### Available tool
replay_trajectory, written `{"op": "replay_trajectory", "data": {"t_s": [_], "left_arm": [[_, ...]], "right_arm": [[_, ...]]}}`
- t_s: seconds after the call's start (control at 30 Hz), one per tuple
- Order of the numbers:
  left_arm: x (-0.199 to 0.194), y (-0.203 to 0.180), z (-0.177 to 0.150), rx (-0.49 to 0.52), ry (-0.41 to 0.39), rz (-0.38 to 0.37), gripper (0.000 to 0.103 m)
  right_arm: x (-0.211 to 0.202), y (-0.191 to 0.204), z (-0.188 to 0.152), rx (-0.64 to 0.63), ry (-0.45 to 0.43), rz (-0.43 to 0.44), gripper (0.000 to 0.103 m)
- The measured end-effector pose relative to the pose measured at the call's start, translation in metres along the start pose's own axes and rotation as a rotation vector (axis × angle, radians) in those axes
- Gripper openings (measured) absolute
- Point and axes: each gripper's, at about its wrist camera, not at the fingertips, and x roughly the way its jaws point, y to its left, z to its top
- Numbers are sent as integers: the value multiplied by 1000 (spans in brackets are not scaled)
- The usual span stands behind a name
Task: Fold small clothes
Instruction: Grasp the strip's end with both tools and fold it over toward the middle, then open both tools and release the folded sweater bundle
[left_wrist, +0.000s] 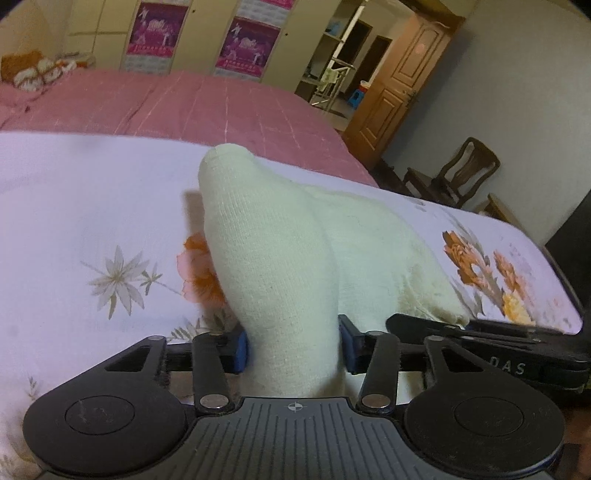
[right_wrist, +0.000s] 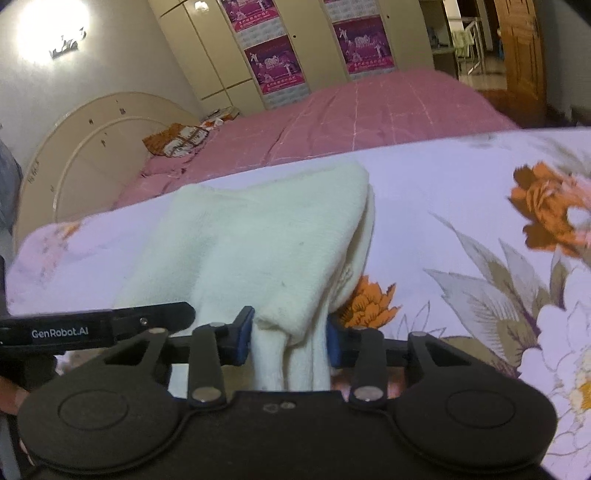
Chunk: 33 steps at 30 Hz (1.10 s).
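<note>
In my left wrist view, my left gripper (left_wrist: 293, 345) is closed on a cream knitted garment (left_wrist: 280, 258), which I take for a small piece of clothing; its two blue pads (left_wrist: 241, 350) press the cloth from both sides at the lower middle of the frame. From there the cloth rises to a rounded peak in the upper middle and falls to the right, onto the white floral sheet (left_wrist: 92, 221). At the lower right of this frame I see the black finger of my other gripper, touching the edge of the cloth. In my right wrist view, my right gripper (right_wrist: 290, 341) is also closed on the same garment (right_wrist: 258, 236), with bunched folds of it held between the blue pads (right_wrist: 242, 334) at the lower middle. The cloth spreads up to the middle of the frame and lies on the floral sheet (right_wrist: 461, 206), just beside an orange flower print. Behind the sheet, in the upper part of both frames, there is a pink bedcover (right_wrist: 369, 114), and above it a wardrobe with purple posters (right_wrist: 275, 64). A wooden door (left_wrist: 406, 81) stands at the upper right of the left view.
</note>
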Motion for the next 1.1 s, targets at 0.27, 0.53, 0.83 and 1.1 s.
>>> {"op": "replay_trajectory", "data": {"t_s": [0.27,0.53,0.83,1.1], "left_arm": [[-39,-4,2,46,-43,19,39],[-106,26,0,59,-91,79,39],[-184,102,-35,3,-106,202,39],[-210,150,-76,-49,-69,273,39]], "right_arm": [[-17,42,1,-131,-35,-85,28],[-32,92,-1,-180,-70,-37,28],[-17,178,-17,-263,-47,77,28],[3,237,-43,-306,14,158,28]]}}
